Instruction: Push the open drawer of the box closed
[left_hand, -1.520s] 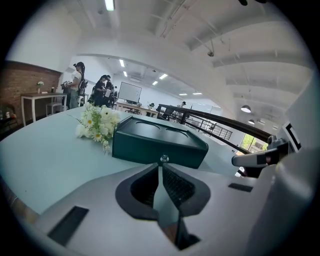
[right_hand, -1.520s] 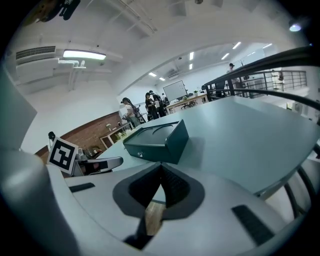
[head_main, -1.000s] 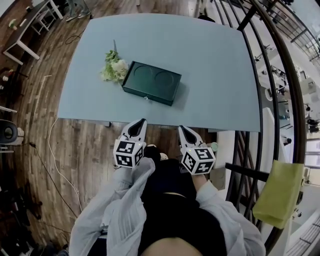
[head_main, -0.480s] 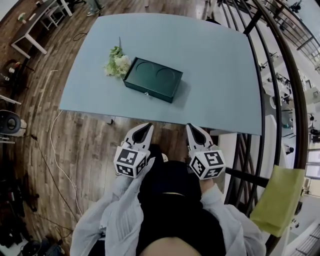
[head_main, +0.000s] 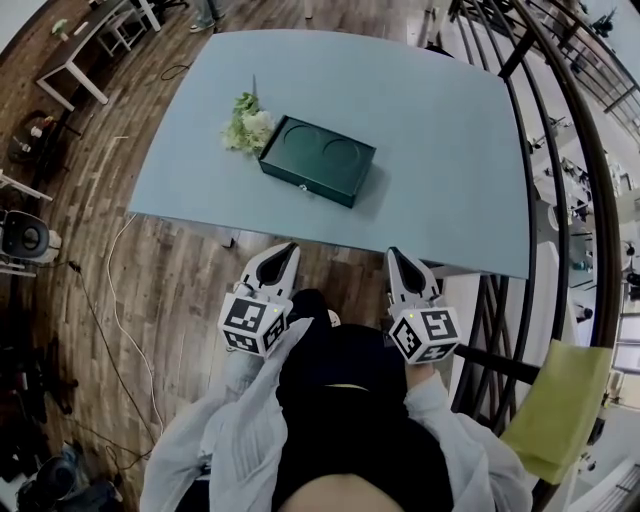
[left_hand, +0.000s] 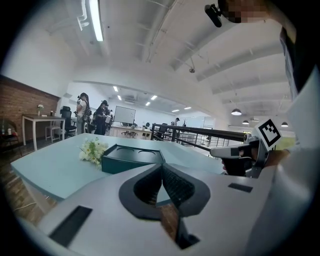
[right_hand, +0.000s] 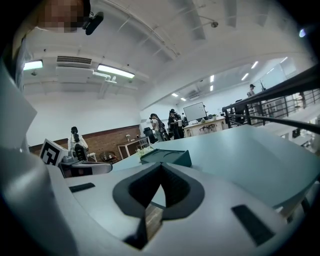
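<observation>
The left gripper (head_main: 288, 247) and right gripper (head_main: 393, 253) are both clenched on nothing, held off the near edge of the table (head_main: 440, 150). The green box (head_main: 317, 160) sits on the table well ahead of them, with flowers (head_main: 247, 122) just beside it.

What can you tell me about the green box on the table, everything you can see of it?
The box is flat, rectangular and dark green, matte, with two shallow round recesses side by side in its top. A small pale knob sits on the long side facing the person; that side looks flush, with no drawer sticking out. It lies at an angle on the light blue table, with flowers at its far left corner. The left gripper and right gripper are clear of it.
</observation>
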